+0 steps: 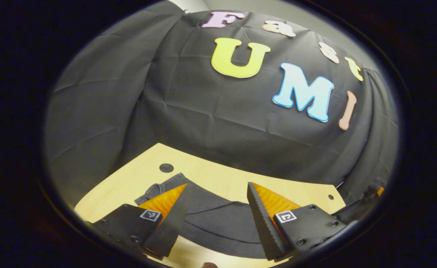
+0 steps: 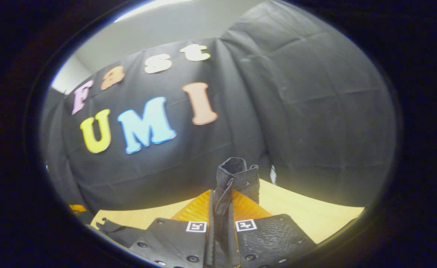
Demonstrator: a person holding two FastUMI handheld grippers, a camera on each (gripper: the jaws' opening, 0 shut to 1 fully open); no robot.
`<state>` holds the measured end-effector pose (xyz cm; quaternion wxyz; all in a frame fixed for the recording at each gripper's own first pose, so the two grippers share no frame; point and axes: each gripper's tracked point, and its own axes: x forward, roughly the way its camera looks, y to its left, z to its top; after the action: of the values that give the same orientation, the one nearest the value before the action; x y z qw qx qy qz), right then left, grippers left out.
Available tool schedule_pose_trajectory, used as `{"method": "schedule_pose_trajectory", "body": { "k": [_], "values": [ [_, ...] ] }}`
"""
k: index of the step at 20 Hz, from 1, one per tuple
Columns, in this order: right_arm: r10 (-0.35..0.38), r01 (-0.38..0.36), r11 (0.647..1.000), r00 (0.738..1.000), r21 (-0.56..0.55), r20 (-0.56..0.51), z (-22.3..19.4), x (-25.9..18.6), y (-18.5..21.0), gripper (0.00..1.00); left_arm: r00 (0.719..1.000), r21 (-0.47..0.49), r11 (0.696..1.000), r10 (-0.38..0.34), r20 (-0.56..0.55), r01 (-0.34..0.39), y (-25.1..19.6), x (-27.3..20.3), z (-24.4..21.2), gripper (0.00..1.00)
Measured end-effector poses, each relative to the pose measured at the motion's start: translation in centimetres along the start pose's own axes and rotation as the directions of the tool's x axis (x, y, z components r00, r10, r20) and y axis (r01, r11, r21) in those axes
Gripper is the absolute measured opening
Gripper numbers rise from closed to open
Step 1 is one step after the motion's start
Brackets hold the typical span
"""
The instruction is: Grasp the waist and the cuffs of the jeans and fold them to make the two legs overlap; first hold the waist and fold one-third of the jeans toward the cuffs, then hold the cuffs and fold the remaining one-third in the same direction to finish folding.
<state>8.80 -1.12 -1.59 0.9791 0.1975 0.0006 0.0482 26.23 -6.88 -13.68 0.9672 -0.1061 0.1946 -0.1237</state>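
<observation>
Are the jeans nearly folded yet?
Not nearly. The right tool is shut on a bunched bit of the jeans, lifted off the table. The left tool hangs open over dark denim lying on the table. No neat fold shows, so the folds look still to come.

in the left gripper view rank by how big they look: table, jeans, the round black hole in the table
1. Table, the widest stretch.
2. Jeans, partly hidden behind the left claw, so its full size is unsure.
3. Hole, by far the smallest.
</observation>
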Motion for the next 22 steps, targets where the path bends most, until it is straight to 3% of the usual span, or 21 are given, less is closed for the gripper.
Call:
{"method": "schedule_pose_trajectory", "body": {
  "k": [4, 6, 8, 9, 17, 20, 22],
  "values": [
    [0.206, -0.204, 0.975, 0.978, -0.084, 0.014, -2.6, -0.2, 8.9, 0.13, 1.0, 0.007, 1.0, -0.016, 0.004, 0.016, 1.0, -1.6, -0.1, 0.95],
    [0.313, -0.311, 0.943, 0.95, -0.119, -0.004, -5.0, 0.0, 12.7, 0.09, 1.0, 0.005, 1.0, -0.01, 0.004, 0.009, 1.6, -2.2, -0.5, 0.95],
    [0.394, -0.397, 0.905, 0.918, -0.151, -0.051, -8.3, 0.4, 15.6, 0.13, 1.0, 0.001, 1.0, 0.0, 0.005, 0.0, 2.2, -2.6, -1.2, 0.95],
    [0.419, -0.426, 0.89, 0.905, -0.165, -0.079, -9.9, 0.5, 16.4, 0.08, 1.0, 0.003, 1.0, 0.007, 0.002, -0.007, 2.4, -2.9, -1.6, 0.95],
    [0.515, -0.599, 0.774, 0.784, -0.205, -0.348, -19.3, 0.0, 19.3, 0.12, 0.996, -0.038, 0.998, 0.049, -0.079, -0.052, 4.1, -2.0, -6.2, 0.95],
    [0.524, -0.632, 0.761, 0.732, -0.146, -0.435, -20.4, -1.3, 19.3, 0.31, 0.993, -0.101, 0.993, 0.055, -0.108, -0.066, 4.6, -1.3, -7.0, 0.96],
    [0.526, -0.635, 0.762, 0.722, -0.128, -0.45, -19.4, -1.6, 19.4, 0.49, 0.986, -0.167, 0.982, 0.062, -0.158, -0.089, 5.2, -0.8, -8.4, 0.95]
  ]
}}
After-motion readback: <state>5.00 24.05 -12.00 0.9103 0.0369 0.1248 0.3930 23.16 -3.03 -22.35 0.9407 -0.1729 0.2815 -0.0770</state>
